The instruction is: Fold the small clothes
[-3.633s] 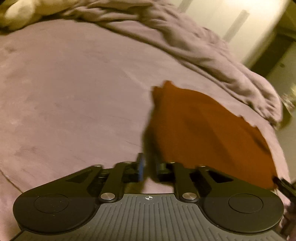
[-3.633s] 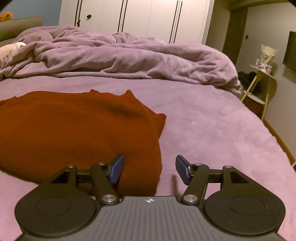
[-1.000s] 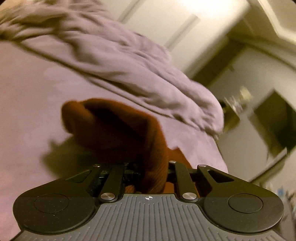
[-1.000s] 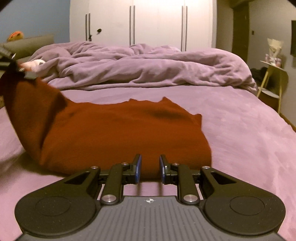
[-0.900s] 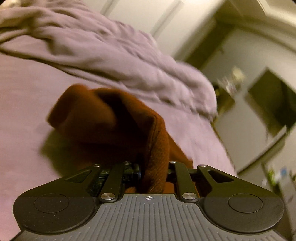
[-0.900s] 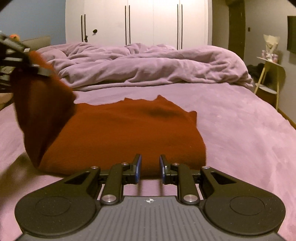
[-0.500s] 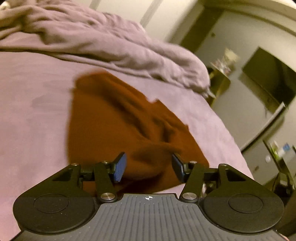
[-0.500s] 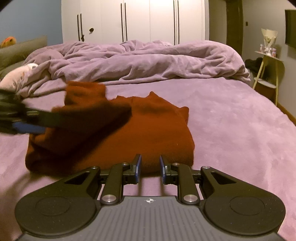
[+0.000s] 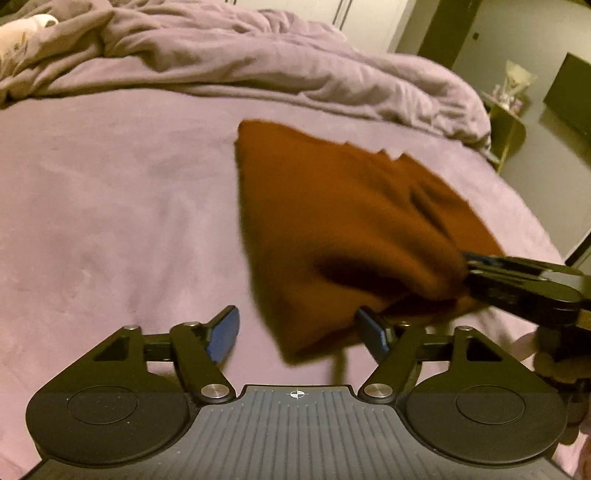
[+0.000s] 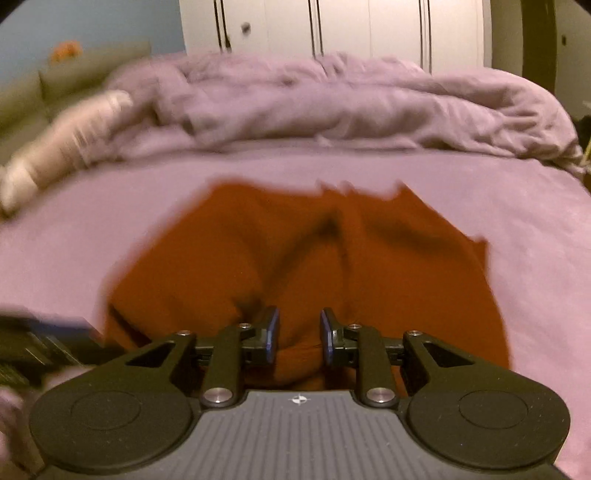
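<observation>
A rust-brown knitted garment (image 9: 343,206) lies folded over on the purple bed (image 9: 110,206); it also fills the middle of the right wrist view (image 10: 303,258). My left gripper (image 9: 301,330) is open and empty, its jaws wide apart at the garment's near corner. My right gripper (image 10: 298,334) has its jaws narrowly apart with a fold of the garment between them; in the left wrist view it (image 9: 517,282) enters from the right and grips the garment's near edge, lifting it slightly.
A rumpled purple duvet (image 9: 258,59) is heaped across the far side of the bed, with a pale pillow (image 10: 62,129) at the far left. White wardrobe doors (image 10: 332,26) stand behind. A small side table (image 9: 511,122) stands off the bed's right edge.
My left gripper let go of the garment's lifted end, dropping it over the rest, then opened and pulled back. My right gripper moved forward onto the garment's near edge and raised it.
</observation>
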Tool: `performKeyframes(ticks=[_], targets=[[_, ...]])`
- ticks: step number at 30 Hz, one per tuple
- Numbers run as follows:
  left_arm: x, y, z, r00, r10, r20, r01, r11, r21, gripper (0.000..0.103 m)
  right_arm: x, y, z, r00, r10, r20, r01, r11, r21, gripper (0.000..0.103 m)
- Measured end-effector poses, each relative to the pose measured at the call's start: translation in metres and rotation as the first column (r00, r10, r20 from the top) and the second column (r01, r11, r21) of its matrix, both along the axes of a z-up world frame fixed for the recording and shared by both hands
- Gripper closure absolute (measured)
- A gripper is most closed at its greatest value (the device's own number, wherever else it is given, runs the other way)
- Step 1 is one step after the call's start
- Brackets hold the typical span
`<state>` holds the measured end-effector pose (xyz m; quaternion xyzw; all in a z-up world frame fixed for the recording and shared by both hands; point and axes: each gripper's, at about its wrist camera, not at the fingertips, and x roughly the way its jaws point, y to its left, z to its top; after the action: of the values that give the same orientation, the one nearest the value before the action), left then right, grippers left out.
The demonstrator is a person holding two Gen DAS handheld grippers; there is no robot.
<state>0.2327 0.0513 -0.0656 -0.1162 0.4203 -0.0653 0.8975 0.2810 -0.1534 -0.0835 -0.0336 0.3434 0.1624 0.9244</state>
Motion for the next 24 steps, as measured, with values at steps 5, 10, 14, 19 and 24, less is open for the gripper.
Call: performKeyframes(ticks=[5, 10, 14, 19, 24], targets=[[0.007, -0.003, -0.008, 1.0, 0.01, -0.012, -0.01, 1.0, -0.007, 0.024, 0.0, -0.03, 0.013, 0.998, -0.042, -0.037, 0.047, 0.987, 0.156, 0.072], [0.002, -0.007, -0.008, 1.0, 0.011, 0.002, -0.011, 1.0, 0.012, 0.023, 0.036, -0.041, 0.025, 0.99, -0.021, -0.137, 0.076, 0.911, 0.404, 0.06], [0.003, -0.006, -0.007, 1.0, 0.017, -0.003, -0.017, 1.0, 0.002, 0.023, 0.067, -0.024, 0.005, 0.956, 0.106, -0.275, 0.037, 0.883, 0.468, 0.06], [0.002, -0.001, -0.007, 0.999, 0.039, -0.006, -0.039, 0.999, -0.021, 0.023, 0.064, -0.013, 0.0, 0.965, 0.103, -0.242, 0.01, 0.905, 0.426, 0.09], [0.005, 0.0, -0.005, 0.998, 0.062, 0.005, -0.062, 0.998, -0.017, 0.019, 0.033, 0.001, 0.041, 0.997, 0.068, 0.034, -0.071, 0.99, 0.121, 0.093]])
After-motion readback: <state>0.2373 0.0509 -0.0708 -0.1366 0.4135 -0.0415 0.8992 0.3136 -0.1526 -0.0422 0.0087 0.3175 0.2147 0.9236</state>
